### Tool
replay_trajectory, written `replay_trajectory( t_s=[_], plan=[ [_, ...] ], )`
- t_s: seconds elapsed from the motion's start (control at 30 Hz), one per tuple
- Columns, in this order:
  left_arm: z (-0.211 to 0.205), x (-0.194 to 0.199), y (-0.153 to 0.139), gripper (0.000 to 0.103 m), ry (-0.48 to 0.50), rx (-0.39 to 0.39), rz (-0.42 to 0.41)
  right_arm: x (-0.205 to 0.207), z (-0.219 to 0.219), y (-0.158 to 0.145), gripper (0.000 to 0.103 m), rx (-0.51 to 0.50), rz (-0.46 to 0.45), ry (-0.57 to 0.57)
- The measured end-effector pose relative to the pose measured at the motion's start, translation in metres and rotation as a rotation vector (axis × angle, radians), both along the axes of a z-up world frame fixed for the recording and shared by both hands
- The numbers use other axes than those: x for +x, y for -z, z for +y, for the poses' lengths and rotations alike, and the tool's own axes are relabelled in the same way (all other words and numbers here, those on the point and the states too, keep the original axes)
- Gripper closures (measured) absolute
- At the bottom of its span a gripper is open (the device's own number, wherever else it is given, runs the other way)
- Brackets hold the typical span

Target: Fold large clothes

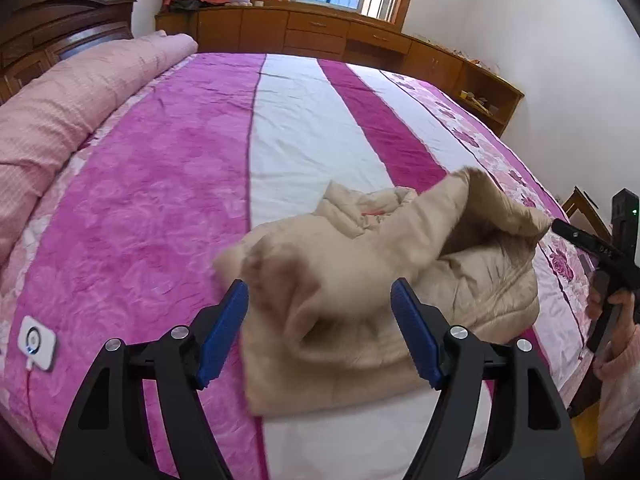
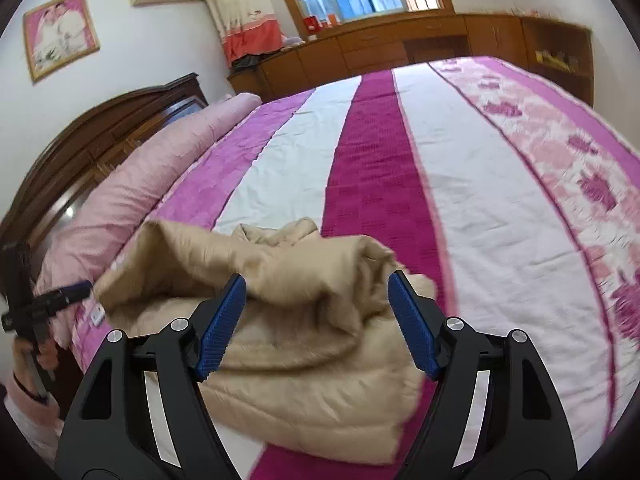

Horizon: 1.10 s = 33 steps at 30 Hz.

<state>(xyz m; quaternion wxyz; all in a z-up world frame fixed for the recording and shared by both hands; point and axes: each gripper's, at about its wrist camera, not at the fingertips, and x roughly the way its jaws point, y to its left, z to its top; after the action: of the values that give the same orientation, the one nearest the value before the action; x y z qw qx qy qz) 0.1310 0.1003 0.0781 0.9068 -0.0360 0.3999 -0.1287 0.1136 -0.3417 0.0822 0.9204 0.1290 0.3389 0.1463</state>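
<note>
Both grippers, left [image 1: 320,294] and right [image 2: 317,288], gape wide, gripping nothing. Beige coat [image 1: 400,280] sits bunched near the bed's [image 1: 160,200] front edge, long axis along that edge, collar facing away.

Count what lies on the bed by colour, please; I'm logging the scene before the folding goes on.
Beige: 1, the padded jacket
Pink: 1, the rolled quilt
White: 1, the small controller with its cord
Total: 3
</note>
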Motion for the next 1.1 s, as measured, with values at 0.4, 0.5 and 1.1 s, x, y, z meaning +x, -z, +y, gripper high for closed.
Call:
replay_trajectory(
  t_s=[0.4, 0.5, 1.1],
  plan=[
    [0.014, -0.006, 0.049, 0.031, 0.021, 0.158, 0.106, -0.024, 0.002, 0.050, 0.030, -0.267, 0.088, -0.038],
    [0.004, 0.005, 0.063, 0.031, 0.055, 0.199, 0.111, -0.015, 0.009, 0.063, 0.030, -0.296, 0.101, -0.058],
    [-0.004, 0.104, 0.084, 0.031, 0.006, 0.012, 0.098, 0.071, -0.002, 0.088, 0.029, 0.055, 0.190, 0.050]
  ],
)
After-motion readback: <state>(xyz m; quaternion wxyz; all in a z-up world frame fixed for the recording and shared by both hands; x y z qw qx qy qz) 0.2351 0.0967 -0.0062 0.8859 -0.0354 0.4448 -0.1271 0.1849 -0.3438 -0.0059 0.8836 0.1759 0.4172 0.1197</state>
